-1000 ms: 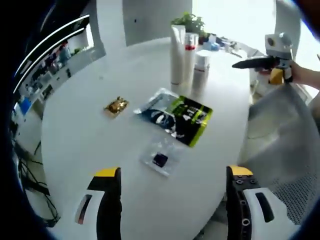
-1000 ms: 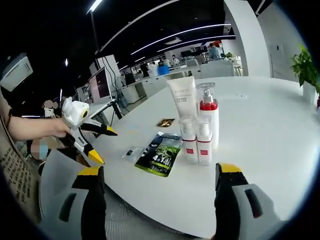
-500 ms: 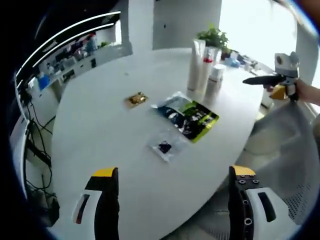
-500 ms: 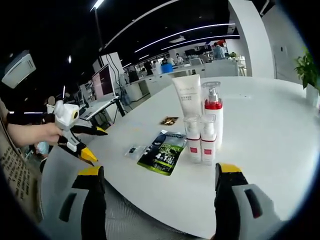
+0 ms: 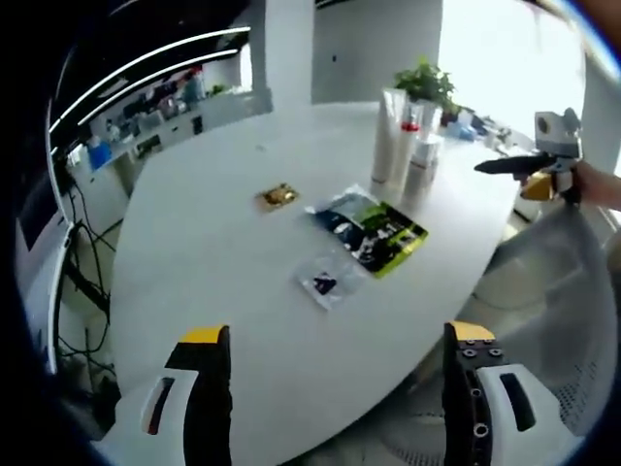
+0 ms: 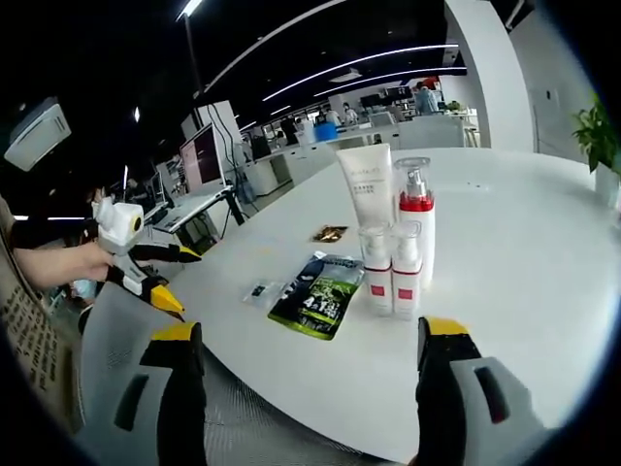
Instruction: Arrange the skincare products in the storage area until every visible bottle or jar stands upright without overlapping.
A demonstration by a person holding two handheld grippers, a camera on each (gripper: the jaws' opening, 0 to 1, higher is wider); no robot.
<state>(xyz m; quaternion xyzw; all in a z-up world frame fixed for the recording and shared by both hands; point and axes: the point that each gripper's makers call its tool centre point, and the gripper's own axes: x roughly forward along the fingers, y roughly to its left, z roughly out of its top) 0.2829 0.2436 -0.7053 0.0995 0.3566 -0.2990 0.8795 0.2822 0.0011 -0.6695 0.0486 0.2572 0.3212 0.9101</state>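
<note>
- In the left gripper view, a gold foil sachet [image 5: 277, 197] is seen lying flat on the white table [image 5: 194, 262], apart from the other items.
- A small clear packet [image 5: 326, 282] with a dark piece inside is placed just beside a green-and-black pouch [image 5: 372, 229], both flat on the table.
- Beyond the pouch, the skincare products are grouped upright near the table's far side: a white tube [image 5: 390, 136], a red-collared pump bottle [image 5: 408, 141] and small bottles [image 5: 424, 159]; a potted plant [image 5: 423, 82] stands behind them.
- The left gripper [image 5: 335, 398] is held over the table's near edge with its jaws spread wide and nothing between them.
- The right gripper [image 6: 310, 393] is likewise held with jaws wide apart and empty, short of the table edge, with a mesh chair back [image 6: 116, 349] below it.
</note>
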